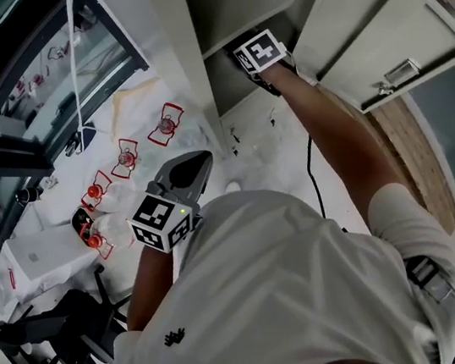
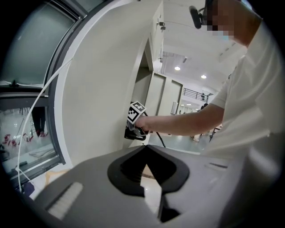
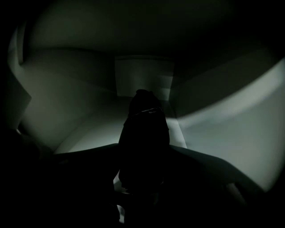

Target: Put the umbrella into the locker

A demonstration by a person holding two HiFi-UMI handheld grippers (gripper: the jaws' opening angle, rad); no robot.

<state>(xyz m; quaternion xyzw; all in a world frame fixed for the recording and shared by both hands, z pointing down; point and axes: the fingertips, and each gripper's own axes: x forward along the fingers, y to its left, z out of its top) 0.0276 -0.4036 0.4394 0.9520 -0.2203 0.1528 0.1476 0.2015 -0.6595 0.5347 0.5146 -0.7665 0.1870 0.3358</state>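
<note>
My right gripper (image 1: pixel 246 55) reaches into an open compartment of the white locker (image 1: pixel 238 4), its marker cube just outside the opening. In the right gripper view a dark folded umbrella (image 3: pixel 143 142) stands up between the jaws, which are shut on it, inside the dim compartment with the back wall (image 3: pixel 142 75) ahead. The locker door (image 1: pixel 381 15) swings open to the right. My left gripper (image 1: pixel 189 167) hangs close to the person's chest with its grey jaws (image 2: pixel 149 178) together and nothing in them. From the left gripper view the right gripper (image 2: pixel 133 131) shows at the locker's edge.
Several red-framed small objects (image 1: pixel 125 159) lie on white sheeting at the left, below a dark-framed glass pane (image 1: pixel 41 86). A black cable (image 1: pixel 315 180) trails down from the right arm. Black equipment (image 1: pixel 54 333) stands at lower left. A wooden floor strip (image 1: pixel 410 148) runs under the door.
</note>
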